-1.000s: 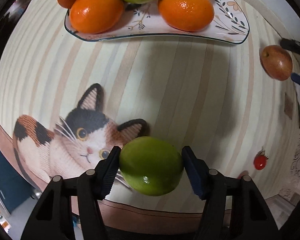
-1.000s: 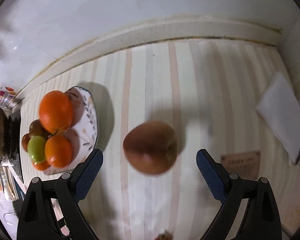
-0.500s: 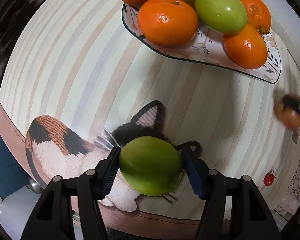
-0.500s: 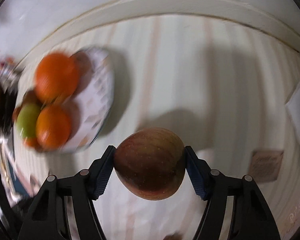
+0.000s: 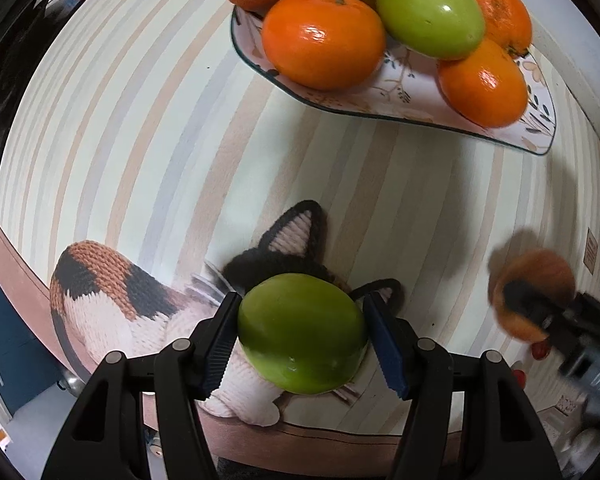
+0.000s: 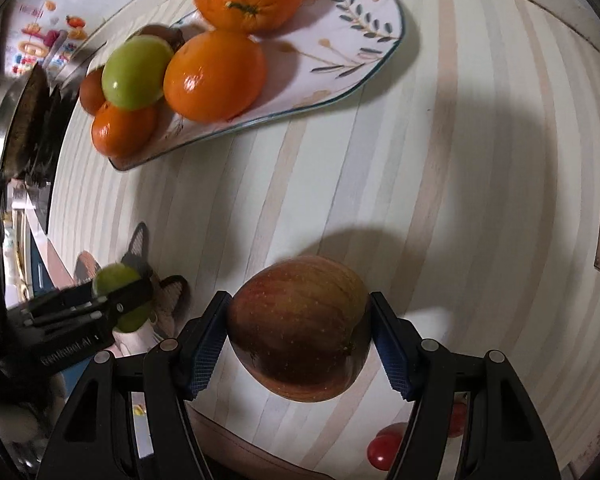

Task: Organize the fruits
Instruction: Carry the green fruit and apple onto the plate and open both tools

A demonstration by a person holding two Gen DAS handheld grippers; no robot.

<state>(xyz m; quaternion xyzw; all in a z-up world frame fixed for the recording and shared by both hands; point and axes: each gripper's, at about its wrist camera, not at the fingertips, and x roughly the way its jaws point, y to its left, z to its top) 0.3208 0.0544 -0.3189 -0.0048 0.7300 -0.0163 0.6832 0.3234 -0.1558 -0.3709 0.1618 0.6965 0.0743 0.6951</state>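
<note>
Crowding the plate (image 5: 538,136), oranges (image 5: 323,38) surround one green fruit; left fingers (image 5: 220,338) clamp a green apple (image 5: 300,334), right a red apple (image 6: 298,328).

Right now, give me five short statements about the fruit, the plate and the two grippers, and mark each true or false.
1. The left gripper is shut on a green fruit. True.
2. The right gripper is empty. False: its pads press on a red apple.
3. The plate holds only oranges. False: a second green fruit and darker brownish fruit lie there too.
4. The plate has a leaf pattern and a dark rim. True.
5. The tablecloth is plain white. False: it is striped, with a calico cat picture.
</note>
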